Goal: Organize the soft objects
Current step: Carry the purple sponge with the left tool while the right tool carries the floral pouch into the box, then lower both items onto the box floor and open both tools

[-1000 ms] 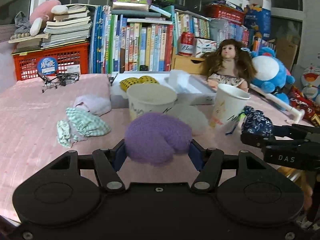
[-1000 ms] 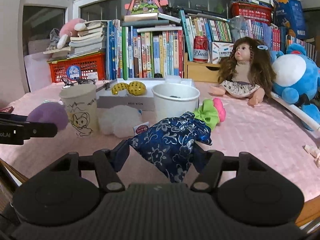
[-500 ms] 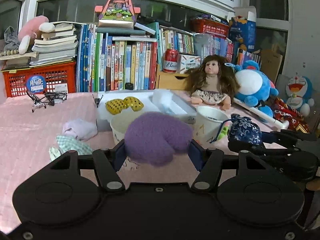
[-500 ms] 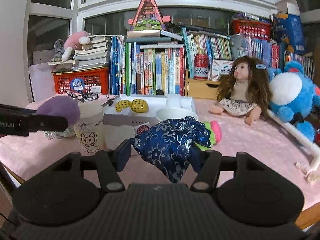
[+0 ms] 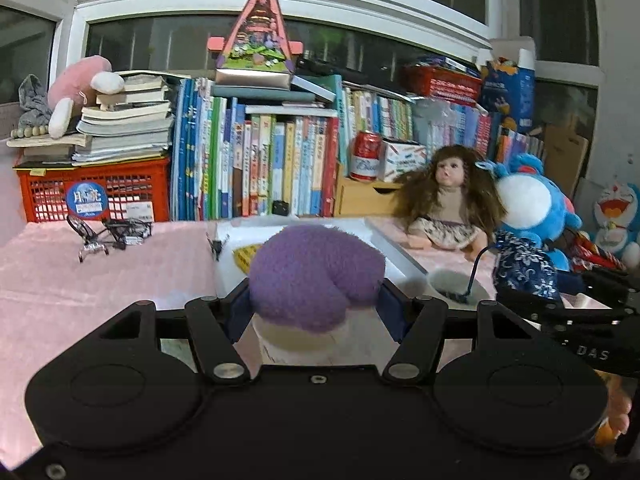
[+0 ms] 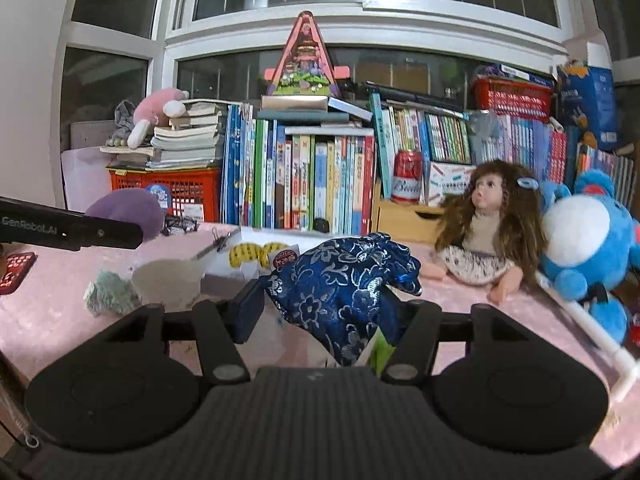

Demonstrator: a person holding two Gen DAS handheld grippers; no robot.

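A: Our left gripper [image 5: 314, 302] clasped the purple plush [image 5: 316, 270] above a paper cup [image 5: 296, 346], mid-table.
B: Our right gripper [image 6: 324, 308], narrowing, pinched the blue floral pouch [image 6: 340, 284], seemingly above another cup [image 5: 458, 284].

i read "genrobot.ai" on left tongs' arm [image 6: 72, 231]; "das" on right tongs' arm [image 5: 592, 354]; "bud…" script on red can [image 6: 408, 178]; book spines too small for me to read.

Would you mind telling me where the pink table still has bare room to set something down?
The widest bare patch is the pink cloth left of the white tray, in front of the glasses. Another lies in front of the doll, beside the white pipe. Around the paper cups it is crowded.
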